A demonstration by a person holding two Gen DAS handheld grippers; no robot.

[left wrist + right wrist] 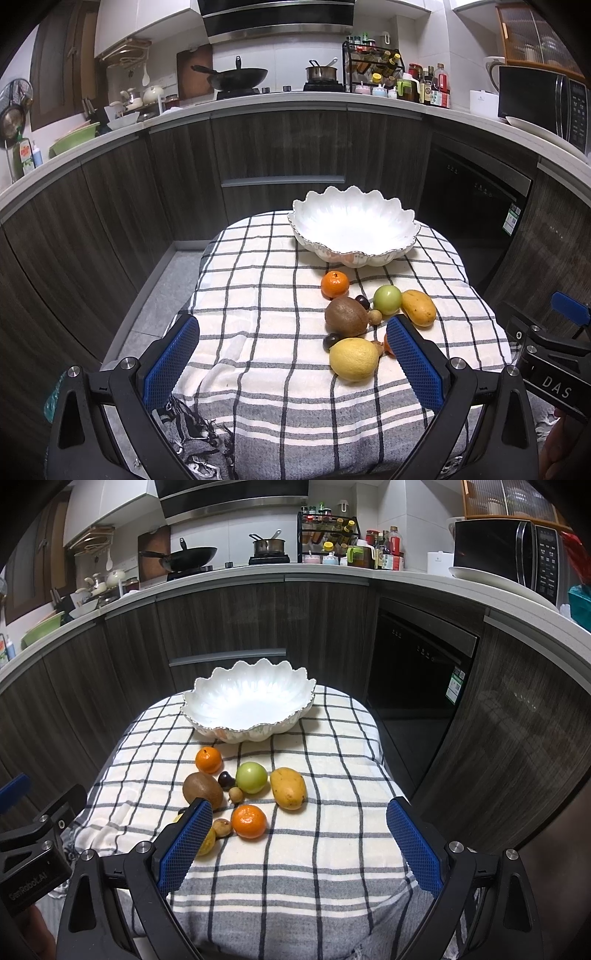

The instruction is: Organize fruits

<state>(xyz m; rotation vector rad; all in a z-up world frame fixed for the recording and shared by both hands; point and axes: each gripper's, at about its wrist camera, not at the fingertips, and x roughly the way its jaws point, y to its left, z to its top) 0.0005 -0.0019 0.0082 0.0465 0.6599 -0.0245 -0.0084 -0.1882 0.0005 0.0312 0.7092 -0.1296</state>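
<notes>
Both the left gripper and right gripper gape empty; the lemon, firm and probably slippery, wants gripping across its middle.

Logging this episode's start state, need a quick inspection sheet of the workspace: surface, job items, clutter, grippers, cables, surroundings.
Surface: small table under a checked cloth, rumpled at the near edge.
Job's things: white scalloped bowl, empty, at the far end. Loose fruit in front of it: two oranges, kiwi, green apple, mango, lemon, a few small dark and tan fruits.
Clutter: nothing seen on the cloth.
Grippers: left gripper open, holding nothing; right gripper open, holding nothing.
Cables: nothing seen.
Surroundings: kitchen counter with wok, pot, bottle rack, microwave; dark cabinets below.
</notes>
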